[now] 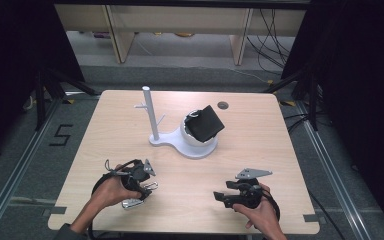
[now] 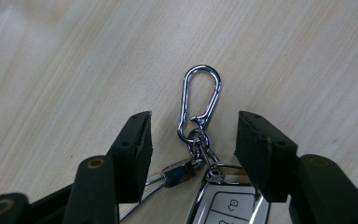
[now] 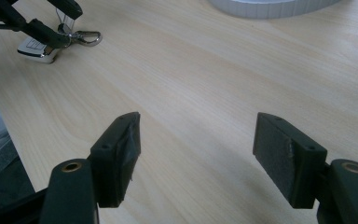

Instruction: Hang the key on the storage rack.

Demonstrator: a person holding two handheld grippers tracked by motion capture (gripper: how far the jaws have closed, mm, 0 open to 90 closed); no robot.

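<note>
A silver car key fob (image 2: 227,205) with a chrome carabiner (image 2: 200,100) on its ring lies flat on the wooden table (image 1: 250,150), near the front left. My left gripper (image 2: 193,135) hovers over it, open, one jaw on each side of the ring joint and not touching it. In the high view the left gripper (image 1: 147,186) sits above the fob (image 1: 131,203). My right gripper (image 1: 220,195) is open near the front right with nothing between its jaws (image 3: 196,140). From the right gripper view the fob (image 3: 37,49) and carabiner (image 3: 87,37) lie far off.
A white stand (image 1: 152,117) with a pole and short pegs rises mid-table. Its round bowl (image 1: 197,142) holds a black square object (image 1: 206,122). A grommet hole (image 1: 223,105) sits behind it. The stand's base rim (image 3: 270,7) is ahead of the right gripper.
</note>
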